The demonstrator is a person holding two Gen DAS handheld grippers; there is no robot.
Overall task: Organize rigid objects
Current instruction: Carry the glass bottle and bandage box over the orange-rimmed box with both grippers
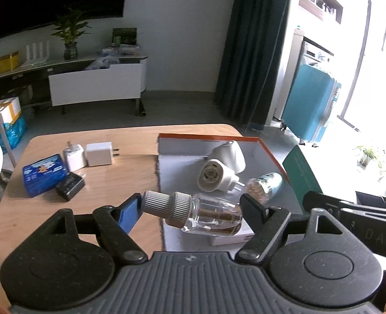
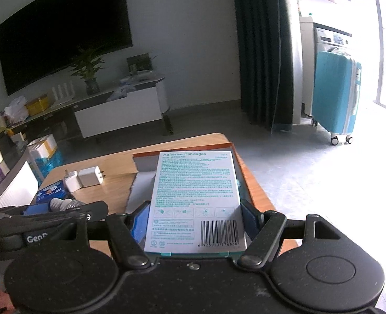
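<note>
My left gripper [image 1: 193, 209] is shut on a clear refill bottle [image 1: 211, 216] with a ribbed grey cap, held sideways over the near edge of the orange-rimmed grey box lid [image 1: 268, 154]. In the lid lie a white plug-in heater [image 1: 223, 167], a second clear bottle [image 1: 265, 183] and a flat white box [image 1: 232, 238]. My right gripper [image 2: 195, 219] is shut on a white and teal adhesive bandages box [image 2: 195, 198], held above the lid [image 2: 182, 147]. The bandages box also shows at the right of the left wrist view [image 1: 301, 172].
On the wooden table [image 1: 114, 136] left of the lid lie two white chargers [image 1: 98, 154], a blue packet [image 1: 44, 174] and a black adapter [image 1: 70, 185]. Beyond are a TV stand [image 1: 96, 83], a dark curtain and a teal suitcase [image 1: 310, 104].
</note>
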